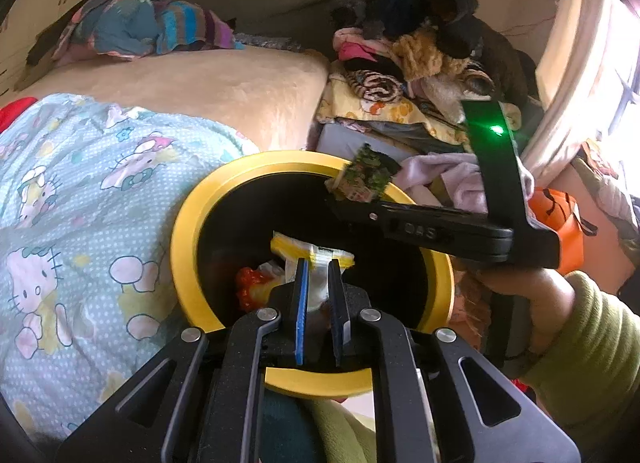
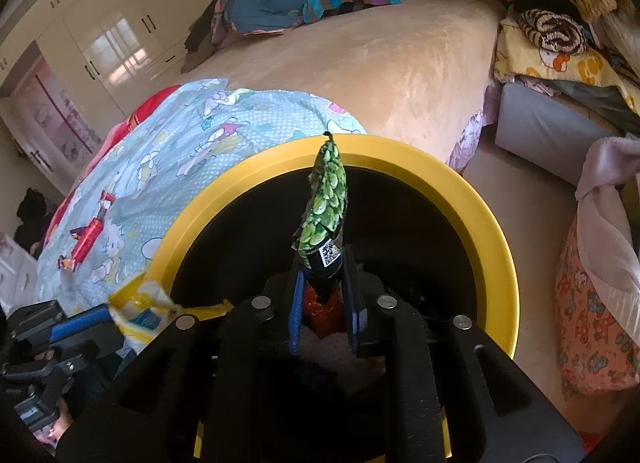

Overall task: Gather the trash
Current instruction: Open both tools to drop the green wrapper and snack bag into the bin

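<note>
A black bin with a yellow rim [image 1: 188, 231] stands beside the bed. My left gripper [image 1: 318, 265] hangs over its mouth, shut on a crumpled white and yellow wrapper [image 1: 316, 253] that sticks up between the pads. My right gripper [image 2: 324, 263] is over the same bin [image 2: 492, 223], shut on the lower end of a green and black snack wrapper [image 2: 326, 203] that stands upright. In the left wrist view the right gripper [image 1: 352, 199] reaches in from the right with the green wrapper [image 1: 364, 175]. A red and orange wrapper [image 1: 250, 287] lies inside the bin.
A red wrapper [image 2: 86, 239] lies on the pale blue cartoon quilt [image 2: 180, 151] on the bed. Piled clothes [image 1: 400, 63] and a grey box [image 2: 540, 131] stand to the right. A sleeve in green [image 1: 592, 343] holds the right gripper. Wardrobes [image 2: 100, 23] line the far wall.
</note>
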### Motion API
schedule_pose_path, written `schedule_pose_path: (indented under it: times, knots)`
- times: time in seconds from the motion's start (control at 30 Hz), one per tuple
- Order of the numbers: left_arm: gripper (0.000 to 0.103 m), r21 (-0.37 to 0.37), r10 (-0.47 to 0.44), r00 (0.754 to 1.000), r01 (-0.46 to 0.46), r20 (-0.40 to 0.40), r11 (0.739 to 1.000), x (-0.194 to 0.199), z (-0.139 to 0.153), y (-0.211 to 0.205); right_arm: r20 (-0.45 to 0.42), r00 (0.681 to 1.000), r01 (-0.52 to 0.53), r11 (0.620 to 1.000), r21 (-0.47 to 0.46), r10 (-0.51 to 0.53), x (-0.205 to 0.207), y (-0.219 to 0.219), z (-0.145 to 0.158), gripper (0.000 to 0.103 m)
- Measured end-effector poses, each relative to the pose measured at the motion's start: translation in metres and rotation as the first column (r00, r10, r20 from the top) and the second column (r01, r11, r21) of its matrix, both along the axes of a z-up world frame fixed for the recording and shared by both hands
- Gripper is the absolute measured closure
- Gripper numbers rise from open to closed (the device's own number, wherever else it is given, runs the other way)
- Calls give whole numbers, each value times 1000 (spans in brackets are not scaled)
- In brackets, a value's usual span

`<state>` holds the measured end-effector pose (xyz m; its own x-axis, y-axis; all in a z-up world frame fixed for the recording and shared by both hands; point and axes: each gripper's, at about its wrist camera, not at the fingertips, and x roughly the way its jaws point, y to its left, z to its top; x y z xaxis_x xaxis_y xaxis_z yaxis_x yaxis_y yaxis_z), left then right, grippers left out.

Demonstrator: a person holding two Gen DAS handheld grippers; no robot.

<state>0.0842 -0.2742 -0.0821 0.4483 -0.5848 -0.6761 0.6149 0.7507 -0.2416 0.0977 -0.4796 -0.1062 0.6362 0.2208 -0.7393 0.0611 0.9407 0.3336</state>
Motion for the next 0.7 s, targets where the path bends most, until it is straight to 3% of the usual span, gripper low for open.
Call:
schedule_pose_path:
  times: [0.07, 0.13, 0.2, 0.23, 0.27, 0.43, 0.7]
  knots:
    - [58, -7, 24, 1000, -24, 5, 1000, 3, 3, 4, -1, 1000, 9, 1000, 3, -9, 0, -2, 0, 76]
    - [41, -20, 55, 998, -55, 11, 998, 5, 9, 12, 6, 1000, 22, 1000, -4, -22, -1, -2, 2, 66]
    - [32, -23, 95, 995, -95, 22, 995, 7, 14, 20, 13, 999, 33, 999, -7, -32, -2, -3, 4, 59]
    - [19, -17, 121, 992, -121, 29, 993, 8, 17, 25, 16, 999, 37, 999, -8, -37, -3, -3, 5, 55]
    - [13, -16, 139, 990, -139, 31, 990, 8, 18, 28, 20, 999, 41, 999, -10, -41, -3, -2, 7, 52]
    - [7, -18, 231, 973, -231, 21, 973, 12, 25, 52, 70, 996, 65, 997, -46, -62, -6, 5, 24, 34]
    - [7, -18, 345, 931, -345, 120, 938, 6, 49, 91, 148, 988, 42, 997, -63, -32, -8, 32, 51, 25]
